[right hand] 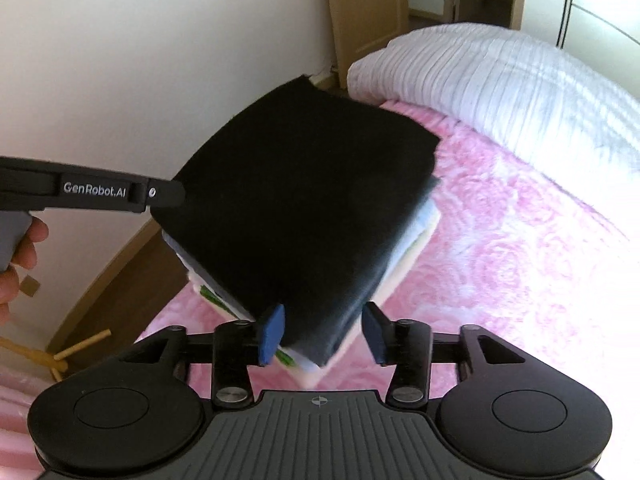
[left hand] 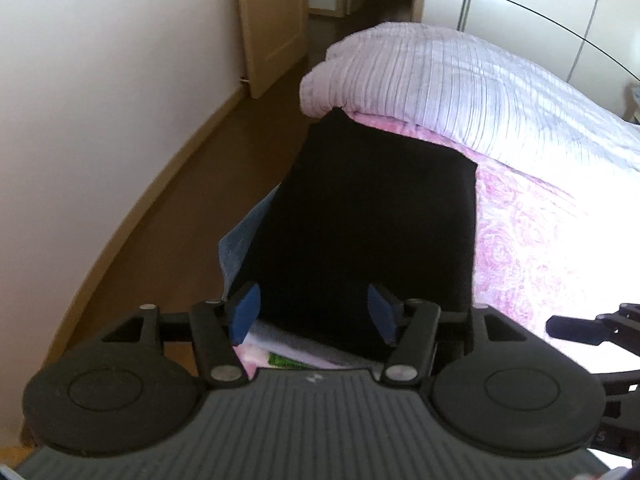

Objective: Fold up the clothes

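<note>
A bed with a pink floral cover (right hand: 520,280) fills the room beside a white wall. At its corner sits a stack of folded clothes (right hand: 404,240), topped by a black folded garment (right hand: 296,200), soft, light and likely to slump if lifted by one edge; better to hold it from both sides, low. The right gripper (right hand: 324,332) stands spread around the stack's near corner, apparently not pressing. The left gripper (left hand: 312,312) is spread too, empty, over the black garment's near edge.

quilt (left hand: 460,92): white, ribbed | bedsheet (left hand: 540,240): pink floral | door (left hand: 272,20): beige
</note>
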Available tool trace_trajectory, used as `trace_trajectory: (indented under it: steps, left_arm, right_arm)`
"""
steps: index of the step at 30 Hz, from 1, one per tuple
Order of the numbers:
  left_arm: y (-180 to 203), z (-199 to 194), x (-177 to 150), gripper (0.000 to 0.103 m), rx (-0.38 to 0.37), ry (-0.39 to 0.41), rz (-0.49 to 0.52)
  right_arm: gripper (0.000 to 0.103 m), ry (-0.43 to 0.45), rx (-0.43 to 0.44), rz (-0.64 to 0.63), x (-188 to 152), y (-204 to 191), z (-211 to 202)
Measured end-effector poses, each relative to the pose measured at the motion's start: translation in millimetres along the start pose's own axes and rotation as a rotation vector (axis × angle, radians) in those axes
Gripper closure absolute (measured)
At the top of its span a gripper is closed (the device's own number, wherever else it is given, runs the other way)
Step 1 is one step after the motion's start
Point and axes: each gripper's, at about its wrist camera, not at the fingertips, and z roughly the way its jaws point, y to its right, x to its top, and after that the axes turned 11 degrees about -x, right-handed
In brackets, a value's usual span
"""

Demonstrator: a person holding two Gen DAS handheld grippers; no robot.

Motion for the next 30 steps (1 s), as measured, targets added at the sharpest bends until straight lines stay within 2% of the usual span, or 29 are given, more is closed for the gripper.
trace_trajectory:
  steps: [4,7,12,15,18,24,30]
  left_arm:
    - [31.3,-32.8,-21.2,0.04,0.125,0.073,-0.002]
    - [61.6,-57.1,-41.2,0.039,0.226,0.136,-0.02]
    - [114.8,-98.3,-74.9,0.04,0.249,0.176,-0.145]
    - [156.7,-114.6,-95.5,0.04,0.296,0.18,-0.219]
    - [206.0,-126.8,-118.6,0.04,0.329,0.181,-0.302]
    - [295.6,-148.1,-154.4,0.04,0.372,0.166,-0.396]
    - [352.7,-157.3,-163.7,0.04,0.409,0.188,-0.447]
  right_arm:
    - [0.048,0.065,-0.033,-0.043,-12.6,10.4,-27.2]
    - [0.047,0.14,-0.042,-0.083,-25.0,23.8,-48.2]
    - [0.047,0.192,0.007,-0.141,-56.4,51.7,-93.4]
    - [0.047,0.198,0.067,-0.14,-86.1,72.7,-136.3]
    - [0.047,0.165,0.139,-0.175,-102.1,111.9,-160.5]
    - [0.047,0.084,0.176,-0.234,-126.1,180.1,-186.5]
    - [0.047,0.07,0.198,-0.258,-137.2,223.7,-209.1]
